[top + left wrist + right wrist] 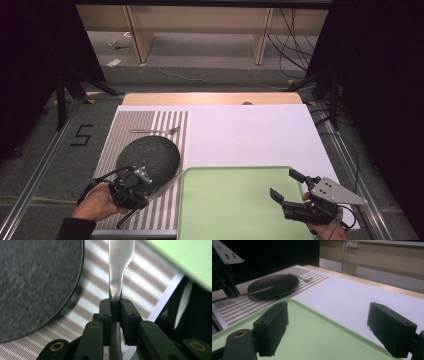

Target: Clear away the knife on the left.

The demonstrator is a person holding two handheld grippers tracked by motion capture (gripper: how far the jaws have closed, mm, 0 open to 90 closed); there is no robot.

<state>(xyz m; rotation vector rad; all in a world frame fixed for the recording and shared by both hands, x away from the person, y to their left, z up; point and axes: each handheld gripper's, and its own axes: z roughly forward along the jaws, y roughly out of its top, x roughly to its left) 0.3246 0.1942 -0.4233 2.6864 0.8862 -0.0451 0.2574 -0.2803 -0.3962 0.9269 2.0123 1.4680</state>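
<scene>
The left gripper (145, 187) is closed tight on the handle of a shiny metal knife (121, 270), near the front left corner of the table, just beside the left edge of the green tray (235, 210). The picking up looks done, because the knife seems to be off the striped mat (145, 130), though it is hard to be sure. What is probably left is to carry it over and lay it on the tray, which has nothing on it yet. The knife is thin and silver, with a narrow neck that grows wider toward the far end, and its tip points toward the tray. A dark round plate (150, 156) lies on the mat just beside it, and a fork (156, 131) lies near the back edge of the mat, not touched. The right gripper (289, 187) hangs over the right side of the tray with its jaws wide apart and nothing in them.
</scene>
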